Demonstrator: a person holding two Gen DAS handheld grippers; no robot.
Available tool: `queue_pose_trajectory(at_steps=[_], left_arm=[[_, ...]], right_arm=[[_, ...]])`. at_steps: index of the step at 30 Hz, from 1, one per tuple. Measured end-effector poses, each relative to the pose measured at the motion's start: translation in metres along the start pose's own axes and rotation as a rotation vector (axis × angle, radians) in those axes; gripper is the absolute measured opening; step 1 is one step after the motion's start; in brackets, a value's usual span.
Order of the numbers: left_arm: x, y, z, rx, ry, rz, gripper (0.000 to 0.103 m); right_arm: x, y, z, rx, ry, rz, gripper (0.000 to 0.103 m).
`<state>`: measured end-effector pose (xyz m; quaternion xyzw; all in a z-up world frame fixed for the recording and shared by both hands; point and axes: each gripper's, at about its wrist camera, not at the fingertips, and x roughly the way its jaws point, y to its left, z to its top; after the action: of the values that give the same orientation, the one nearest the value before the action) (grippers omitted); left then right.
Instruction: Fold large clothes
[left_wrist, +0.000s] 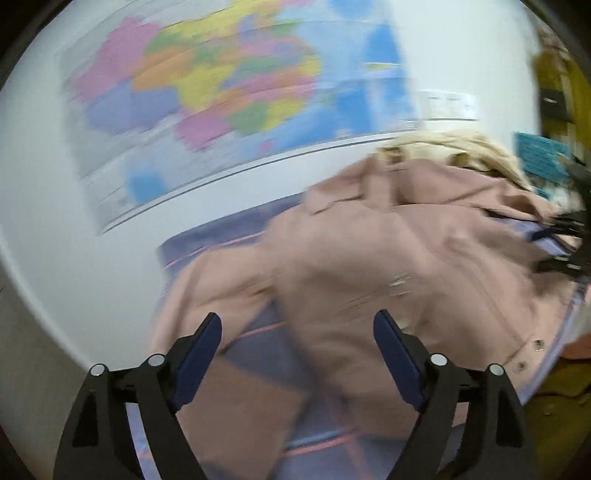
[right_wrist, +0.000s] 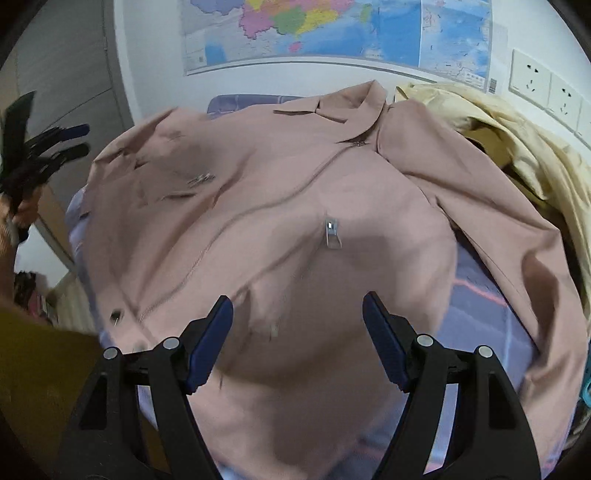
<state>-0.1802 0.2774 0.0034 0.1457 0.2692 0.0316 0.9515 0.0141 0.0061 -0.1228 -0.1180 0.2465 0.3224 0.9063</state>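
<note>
A large dusty-pink zip jacket (right_wrist: 295, 206) lies front up on a lilac bedsheet (right_wrist: 480, 314), collar toward the wall. Its metal zipper pull (right_wrist: 332, 230) sits mid-chest. My right gripper (right_wrist: 297, 317) is open and empty just above the jacket's lower front. My left gripper (left_wrist: 297, 332) is open and empty over the jacket's left side; that view is motion-blurred, and the jacket (left_wrist: 406, 258) fills its right half. In the right wrist view the left gripper (right_wrist: 48, 147) hangs at the far left, above the sleeve.
A pale yellow garment (right_wrist: 517, 140) is heaped at the back right beside the jacket. A coloured wall map (right_wrist: 332, 33) hangs behind the bed. Wall sockets (right_wrist: 546, 85) are at the right. A mustard-coloured cloth (right_wrist: 37, 369) fills the lower left.
</note>
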Motion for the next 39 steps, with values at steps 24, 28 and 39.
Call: queue_pose_trajectory(at_steps=[24, 28, 39], left_arm=[[0.328, -0.002, 0.131, -0.034, 0.339, -0.012, 0.081], [0.352, -0.004, 0.129, -0.051, 0.39, -0.036, 0.029], [0.35, 0.015, 0.146, -0.129, 0.32, -0.093, 0.01]], right_arm=[[0.199, -0.093, 0.22, 0.231, 0.065, 0.02, 0.066], [0.225, -0.105, 0.229, 0.252, 0.11, 0.03, 0.003], [0.189, -0.121, 0.254, 0.248, 0.043, 0.073, 0.011]])
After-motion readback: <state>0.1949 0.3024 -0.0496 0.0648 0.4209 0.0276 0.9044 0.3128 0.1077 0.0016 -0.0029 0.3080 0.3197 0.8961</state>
